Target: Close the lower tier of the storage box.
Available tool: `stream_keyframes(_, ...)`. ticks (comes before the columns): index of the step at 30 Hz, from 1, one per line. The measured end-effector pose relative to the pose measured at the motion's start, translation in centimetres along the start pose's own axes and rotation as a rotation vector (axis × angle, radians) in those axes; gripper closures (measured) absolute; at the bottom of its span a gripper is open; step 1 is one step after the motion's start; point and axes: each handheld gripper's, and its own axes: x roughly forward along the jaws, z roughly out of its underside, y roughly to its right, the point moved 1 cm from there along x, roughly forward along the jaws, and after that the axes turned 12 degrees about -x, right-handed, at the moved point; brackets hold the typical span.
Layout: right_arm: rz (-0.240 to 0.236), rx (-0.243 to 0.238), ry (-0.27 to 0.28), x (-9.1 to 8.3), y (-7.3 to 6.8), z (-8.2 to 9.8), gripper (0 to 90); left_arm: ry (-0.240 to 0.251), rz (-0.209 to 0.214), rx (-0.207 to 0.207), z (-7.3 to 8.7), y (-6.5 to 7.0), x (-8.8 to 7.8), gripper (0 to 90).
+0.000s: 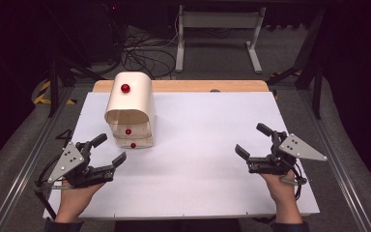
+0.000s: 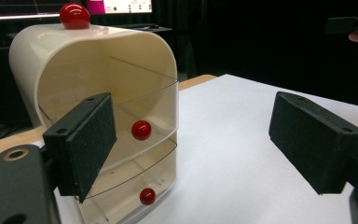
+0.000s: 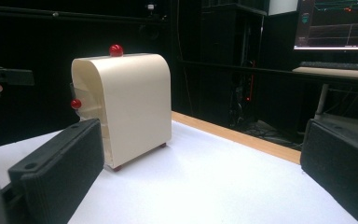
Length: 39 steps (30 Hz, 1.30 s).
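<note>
Now the left claw (image 1: pixel 110 150) lines up on the cream drawer box (image 1: pixel 130 104), both claws empty.
Standing at the worktop's (image 1: pixel 212 145) left rear, the box has two clear drawers with red knobs; the left claw gapes just beside them. Likely next: close on the upper knob (image 2: pixel 141 130). Right claw (image 1: pixel 252 140) waits wide, well apart.

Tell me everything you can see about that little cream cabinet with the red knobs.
The cabinet looks like glossy cream plastic, with a rounded top and a red knob on it. Its open front holds two clear drawers, each with a red knob, both pushed in. It stands upright on small red feet on the white sheet, toward the back left. Nothing touches it.
</note>
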Motion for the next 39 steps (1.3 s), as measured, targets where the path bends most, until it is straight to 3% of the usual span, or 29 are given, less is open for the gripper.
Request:
stream_keyframes(19,-0.012,0.001,-0.006,0.0,0.0,0.2,0.0,-0.001,0.031,0.014,-0.6,0.5,-0.5,6.8)
stream_keyframes(39,-0.018,0.0,-0.014,0.1,0.2,0.7,0.0,0.012,0.104,0.025,-1.5,1.7,-1.4,3.6)
